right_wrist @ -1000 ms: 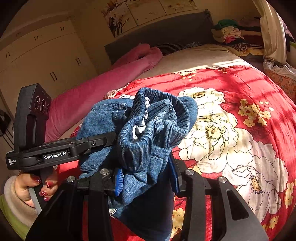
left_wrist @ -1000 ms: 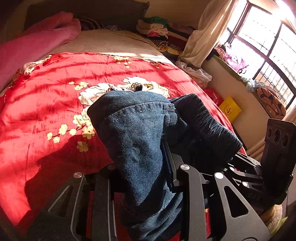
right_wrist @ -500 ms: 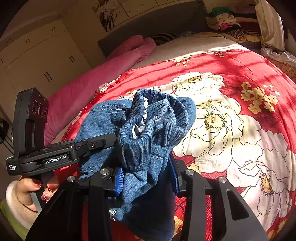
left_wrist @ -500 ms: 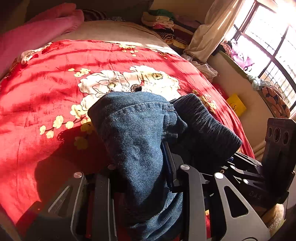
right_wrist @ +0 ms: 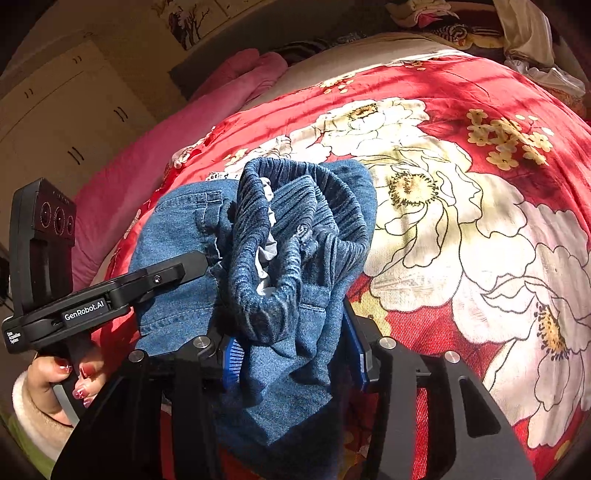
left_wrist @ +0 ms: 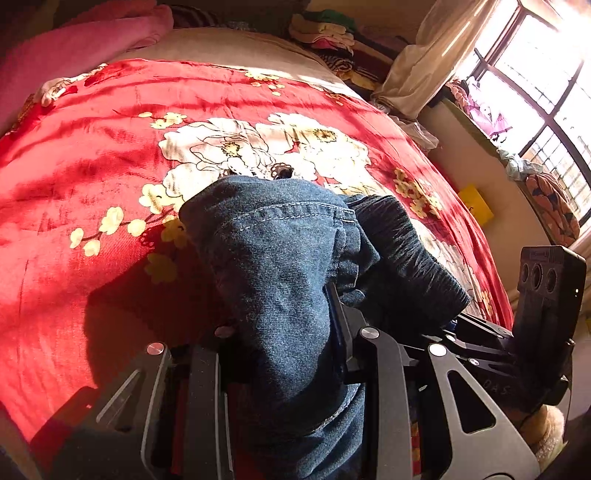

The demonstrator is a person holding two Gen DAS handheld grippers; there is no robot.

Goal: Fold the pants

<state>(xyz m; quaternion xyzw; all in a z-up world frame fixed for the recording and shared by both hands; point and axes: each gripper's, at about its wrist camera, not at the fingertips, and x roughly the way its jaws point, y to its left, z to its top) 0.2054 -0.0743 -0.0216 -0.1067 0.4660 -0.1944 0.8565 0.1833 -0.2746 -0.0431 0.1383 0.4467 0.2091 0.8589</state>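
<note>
Blue denim pants (left_wrist: 280,273) with a ribbed elastic waistband (right_wrist: 295,221) hang bunched between both grippers, above a red flowered bedspread (left_wrist: 92,177). My left gripper (left_wrist: 284,332) is shut on a fold of the denim near a stitched hem. My right gripper (right_wrist: 291,350) is shut on the gathered waistband part. In the right wrist view the left gripper (right_wrist: 184,271) shows at the left, held by a hand, its fingers in the denim. In the left wrist view the right gripper's body (left_wrist: 543,295) shows at the right.
A pink blanket (right_wrist: 155,147) lies along the bed's left side. Stacked folded clothes (left_wrist: 332,33) sit at the bed's far end. A curtain and window (left_wrist: 535,74) are at the right, with a yellow box (left_wrist: 474,206) on the floor. Wardrobe doors (right_wrist: 55,122) stand at the left.
Both grippers have moved forward and down toward the bedspread with the pants in them. The grips have not changed.
</note>
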